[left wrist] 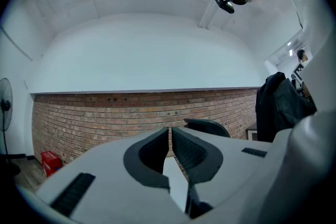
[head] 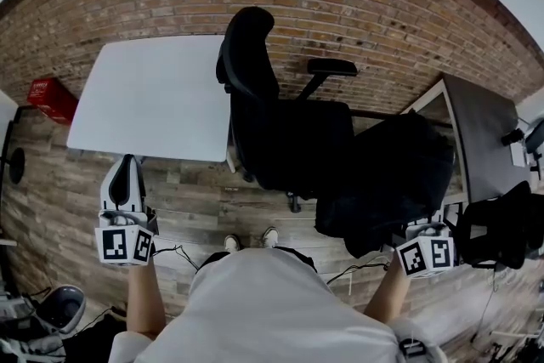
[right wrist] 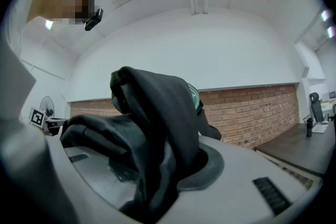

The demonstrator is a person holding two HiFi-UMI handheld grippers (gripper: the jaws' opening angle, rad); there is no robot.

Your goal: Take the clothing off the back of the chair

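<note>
A black office chair stands in the middle of the head view, its back bare. The black clothing hangs in a bunch to the right of the chair, clear of it. My right gripper is shut on that garment; in the right gripper view the dark fabric fills the space between the jaws and drapes over the gripper. My left gripper is at the left, near the white table's front edge, shut and holding nothing. Its pads nearly touch. The hanging clothing shows at the right of the left gripper view.
A white table stands left of the chair against the brick wall. A dark desk and a black bag are at the right. A red box and a fan are at the far left. Cables lie on the wooden floor.
</note>
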